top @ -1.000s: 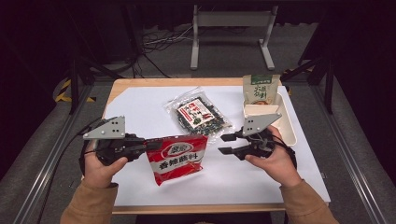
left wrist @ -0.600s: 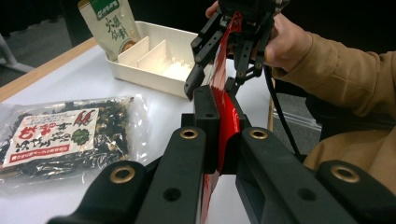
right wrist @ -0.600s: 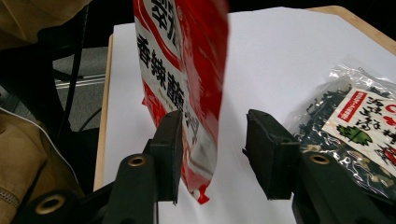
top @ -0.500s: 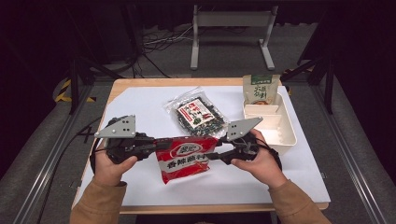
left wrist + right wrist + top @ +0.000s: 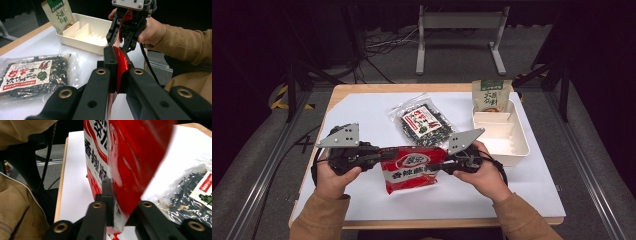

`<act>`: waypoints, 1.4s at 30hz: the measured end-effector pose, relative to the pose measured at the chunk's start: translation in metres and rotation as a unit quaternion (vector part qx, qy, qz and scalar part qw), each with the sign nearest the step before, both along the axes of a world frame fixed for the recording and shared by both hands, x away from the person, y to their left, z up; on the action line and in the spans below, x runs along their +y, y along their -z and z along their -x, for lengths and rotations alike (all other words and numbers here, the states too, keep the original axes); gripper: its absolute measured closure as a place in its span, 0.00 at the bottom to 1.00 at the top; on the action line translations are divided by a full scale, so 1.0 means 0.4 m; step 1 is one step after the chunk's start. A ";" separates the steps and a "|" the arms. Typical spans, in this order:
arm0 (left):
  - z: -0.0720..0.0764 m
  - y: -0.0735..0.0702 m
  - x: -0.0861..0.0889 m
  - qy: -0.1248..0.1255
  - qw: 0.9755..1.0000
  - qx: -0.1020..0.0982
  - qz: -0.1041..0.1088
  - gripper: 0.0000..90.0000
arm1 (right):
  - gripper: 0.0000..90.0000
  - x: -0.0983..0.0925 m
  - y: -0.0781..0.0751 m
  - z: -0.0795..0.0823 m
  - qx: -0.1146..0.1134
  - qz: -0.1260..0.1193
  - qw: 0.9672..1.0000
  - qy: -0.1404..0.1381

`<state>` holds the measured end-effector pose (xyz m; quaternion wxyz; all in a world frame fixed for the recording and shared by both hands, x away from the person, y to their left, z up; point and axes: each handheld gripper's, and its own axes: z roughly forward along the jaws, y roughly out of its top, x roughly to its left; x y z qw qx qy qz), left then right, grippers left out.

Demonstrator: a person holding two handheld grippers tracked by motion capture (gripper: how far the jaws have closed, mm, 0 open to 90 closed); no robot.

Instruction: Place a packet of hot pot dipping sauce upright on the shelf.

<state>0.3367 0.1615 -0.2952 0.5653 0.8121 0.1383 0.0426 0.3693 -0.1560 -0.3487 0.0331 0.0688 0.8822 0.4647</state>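
High view, nearest the front edge of the surface: the left gripper [image 5: 379, 156] and right gripper [image 5: 443, 164] each have their jaws clamped on an opposite top corner of a glossy red plastic snack packet with white lettering [image 5: 411, 167], holding it lifted above the white sheet. Judging by this two-sided pinch, the step in hand is either pulling the seal open or carrying the packet; next it calls for steady, even tension. Toward the middle lies a clear bag of dark dried seaweed [image 5: 422, 121]. Near the far right corner sits a white divided plastic tray [image 5: 515, 148], a green-and-cream pouch [image 5: 490, 95] leaning at its far end.
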 end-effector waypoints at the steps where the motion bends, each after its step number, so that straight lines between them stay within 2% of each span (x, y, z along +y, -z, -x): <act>1: 0.000 0.001 0.001 -0.002 1.000 0.001 0.001 1.00 | 0.97 0.001 -0.002 0.003 -0.001 0.004 1.000 -0.005; 9: -0.008 0.006 0.009 -0.010 1.000 -0.001 0.013 0.98 | 0.98 -0.001 -0.017 0.012 0.009 0.011 1.000 0.006; 10: -0.008 0.006 0.009 -0.010 1.000 -0.001 0.013 0.93 | 0.98 -0.001 -0.017 0.012 0.009 0.011 1.000 0.006; 14: -0.012 0.010 0.013 -0.014 1.000 0.005 0.018 0.87 | 0.98 -0.010 -0.030 0.016 0.022 0.009 1.000 0.011; 20: -0.014 0.018 0.013 -0.029 1.000 0.007 0.009 0.73 | 0.98 -0.021 -0.046 0.020 0.018 0.012 1.000 0.017; 21: -0.017 0.020 0.015 -0.031 0.999 0.003 0.008 0.73 | 0.98 -0.021 -0.046 0.020 0.018 0.012 1.000 0.017; 25: -0.021 0.028 0.022 -0.037 0.999 0.007 0.011 0.64 | 0.98 -0.038 -0.062 0.020 0.013 0.017 1.000 0.024; 32: -0.033 0.047 0.033 -0.058 0.998 -0.001 0.008 0.57 | 0.98 -0.072 -0.091 0.017 0.002 0.020 0.999 0.039; 35: -0.043 0.056 0.039 -0.068 0.998 -0.005 0.008 0.49 | 0.98 -0.088 -0.104 0.015 -0.004 0.023 0.999 0.048; 41: -0.052 0.069 0.048 -0.085 0.996 -0.006 0.000 0.48 | 0.98 -0.108 -0.122 0.011 -0.010 0.025 0.998 0.057; 42: -0.055 0.075 0.051 -0.094 0.995 -0.008 -0.010 0.48 | 0.98 -0.117 -0.129 0.008 -0.013 0.026 0.998 0.061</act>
